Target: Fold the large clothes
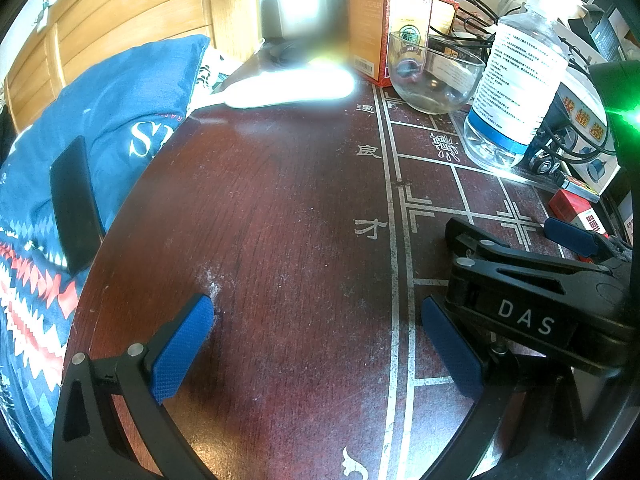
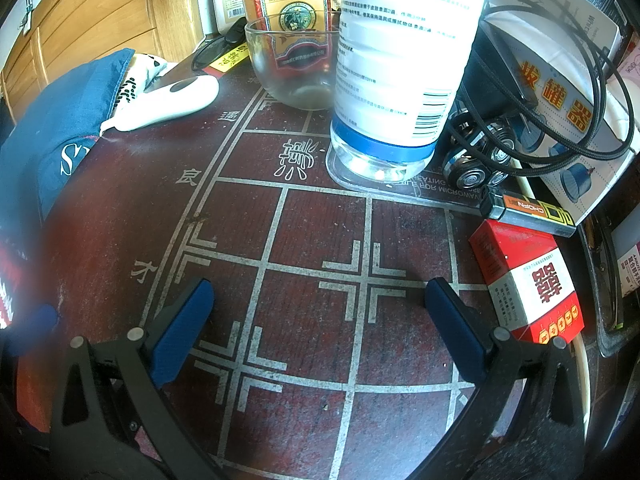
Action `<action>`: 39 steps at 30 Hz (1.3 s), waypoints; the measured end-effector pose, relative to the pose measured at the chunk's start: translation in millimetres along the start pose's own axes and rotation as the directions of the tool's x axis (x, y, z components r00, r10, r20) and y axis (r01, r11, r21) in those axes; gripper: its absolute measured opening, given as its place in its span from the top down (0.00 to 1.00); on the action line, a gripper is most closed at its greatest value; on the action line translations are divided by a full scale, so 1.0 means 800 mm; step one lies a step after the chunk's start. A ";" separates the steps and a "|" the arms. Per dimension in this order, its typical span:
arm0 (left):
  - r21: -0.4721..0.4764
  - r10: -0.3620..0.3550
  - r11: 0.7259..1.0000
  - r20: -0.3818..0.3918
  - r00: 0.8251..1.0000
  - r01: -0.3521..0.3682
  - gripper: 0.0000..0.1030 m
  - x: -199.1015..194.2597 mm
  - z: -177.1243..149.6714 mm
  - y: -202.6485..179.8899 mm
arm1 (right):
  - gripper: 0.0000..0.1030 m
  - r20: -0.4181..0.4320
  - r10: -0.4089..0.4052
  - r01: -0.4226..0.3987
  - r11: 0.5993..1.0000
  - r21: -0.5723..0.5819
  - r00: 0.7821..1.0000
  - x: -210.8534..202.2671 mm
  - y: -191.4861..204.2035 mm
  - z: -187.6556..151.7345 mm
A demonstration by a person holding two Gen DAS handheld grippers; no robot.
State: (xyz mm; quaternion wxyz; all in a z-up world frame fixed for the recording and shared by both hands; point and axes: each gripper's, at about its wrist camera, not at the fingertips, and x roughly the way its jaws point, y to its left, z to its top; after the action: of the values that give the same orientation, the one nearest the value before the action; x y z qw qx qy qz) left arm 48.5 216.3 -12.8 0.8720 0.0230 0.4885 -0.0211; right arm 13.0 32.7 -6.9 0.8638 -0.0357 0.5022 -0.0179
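A blue garment [image 1: 104,112] with white lettering and a red-and-white zigzag pattern lies bunched beside the left edge of the dark red table [image 1: 280,220]. In the right wrist view the blue garment [image 2: 52,120] sits at the far left. My left gripper [image 1: 318,344] is open over bare tabletop, holding nothing. To its right, my right gripper [image 1: 516,232] shows as a black body marked DAS. In its own view my right gripper [image 2: 320,320] is open above the chessboard lines of the table [image 2: 312,232]. Neither gripper touches the garment.
A black phone [image 1: 74,204] rests on the garment. At the back of the table stand a glass bowl [image 1: 432,76], a large plastic bottle [image 1: 520,80], red boxes [image 1: 368,28] and a white device [image 1: 288,88]. A cigarette pack [image 2: 524,276], lighter [image 2: 528,212] and cables [image 2: 580,92] crowd the right.
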 end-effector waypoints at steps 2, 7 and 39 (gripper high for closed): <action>0.000 0.000 1.000 0.000 1.000 0.000 0.00 0.000 0.000 0.000 | 0.00 0.001 -0.007 0.007 1.000 -0.004 1.000 -0.002 0.001 -0.002; 0.000 -0.001 1.000 0.000 1.000 0.001 0.00 0.001 0.000 0.000 | 0.00 0.010 -0.017 0.017 1.000 -0.006 1.000 -0.004 0.003 -0.004; 0.000 -0.004 1.000 -0.001 1.000 0.004 0.00 0.001 0.001 0.000 | 0.00 0.088 -0.081 0.082 0.997 -0.005 0.993 -0.023 0.004 -0.025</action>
State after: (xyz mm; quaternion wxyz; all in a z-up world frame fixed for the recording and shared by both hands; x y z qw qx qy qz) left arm 49.7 216.2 -12.8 0.8718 0.0219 0.4888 -0.0229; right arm -13.9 36.1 -0.9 0.8834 -0.0609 0.4621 -0.0493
